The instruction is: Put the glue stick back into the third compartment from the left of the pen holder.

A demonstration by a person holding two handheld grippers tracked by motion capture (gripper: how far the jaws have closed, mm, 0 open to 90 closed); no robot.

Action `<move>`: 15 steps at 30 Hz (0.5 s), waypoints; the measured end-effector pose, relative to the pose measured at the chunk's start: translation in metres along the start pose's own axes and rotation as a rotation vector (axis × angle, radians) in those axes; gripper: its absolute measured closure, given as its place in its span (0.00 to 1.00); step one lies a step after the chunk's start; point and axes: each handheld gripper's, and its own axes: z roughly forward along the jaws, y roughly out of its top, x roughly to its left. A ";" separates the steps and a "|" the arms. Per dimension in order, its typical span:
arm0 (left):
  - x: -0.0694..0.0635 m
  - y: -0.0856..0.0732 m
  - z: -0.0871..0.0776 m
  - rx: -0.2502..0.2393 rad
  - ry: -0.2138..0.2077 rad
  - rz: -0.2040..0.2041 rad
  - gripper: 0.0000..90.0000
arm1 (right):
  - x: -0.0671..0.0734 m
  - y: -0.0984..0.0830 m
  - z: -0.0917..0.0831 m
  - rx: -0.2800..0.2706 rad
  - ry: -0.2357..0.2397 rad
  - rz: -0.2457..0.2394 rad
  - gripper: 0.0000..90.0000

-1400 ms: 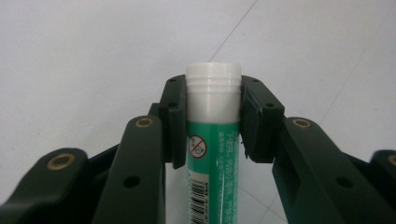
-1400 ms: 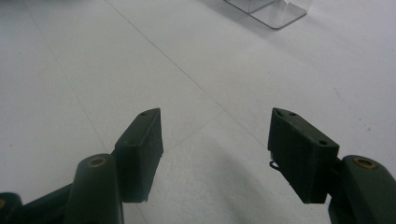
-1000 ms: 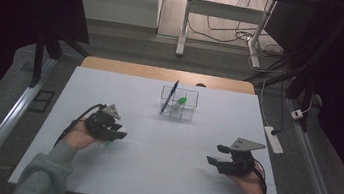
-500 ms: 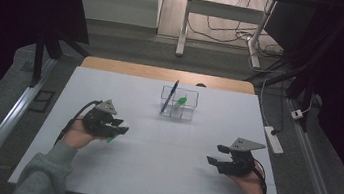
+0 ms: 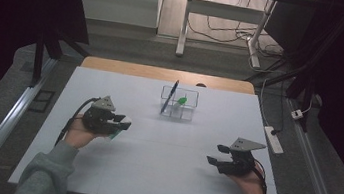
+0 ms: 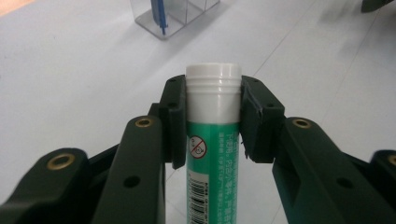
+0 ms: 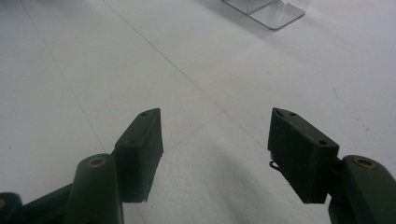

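Note:
My left gripper (image 5: 122,121) (image 6: 213,116) is shut on a green glue stick (image 6: 212,140) with a white cap (image 6: 213,88), the pads pressing on the cap's sides. It hovers over the left part of the white table (image 5: 153,150). A clear plastic organiser (image 5: 179,104) stands at the table's middle back, with a blue pen (image 5: 169,96) leaning in it and a small green-topped item (image 5: 181,100) beside the pen. My right gripper (image 5: 218,154) (image 7: 215,154) is open at the front right, with nothing between its jaws.
A white power strip (image 5: 275,140) lies on the floor by the table's right edge. A wooden strip (image 5: 163,73) borders the far edge. Metal rails (image 5: 0,125) run along both sides on the floor. Desk legs and cables (image 5: 219,27) stand behind.
The left hand has shifted slightly with the glue stick still in its jaws. The right hand has stayed in place.

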 end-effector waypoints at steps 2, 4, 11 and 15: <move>-0.001 0.002 0.001 -0.011 0.006 0.002 0.71 | 0.000 0.000 0.000 -0.001 -0.001 0.000 0.39; -0.002 0.005 0.002 -0.028 0.005 0.001 0.71 | 0.000 0.000 -0.001 -0.001 -0.004 -0.001 0.39; -0.007 0.018 0.014 -0.071 0.004 0.008 0.71 | -0.002 0.000 -0.002 -0.009 -0.005 0.008 0.39; -0.010 0.028 0.019 -0.105 -0.005 0.011 0.71 | -0.003 -0.001 -0.004 -0.012 -0.007 0.010 0.39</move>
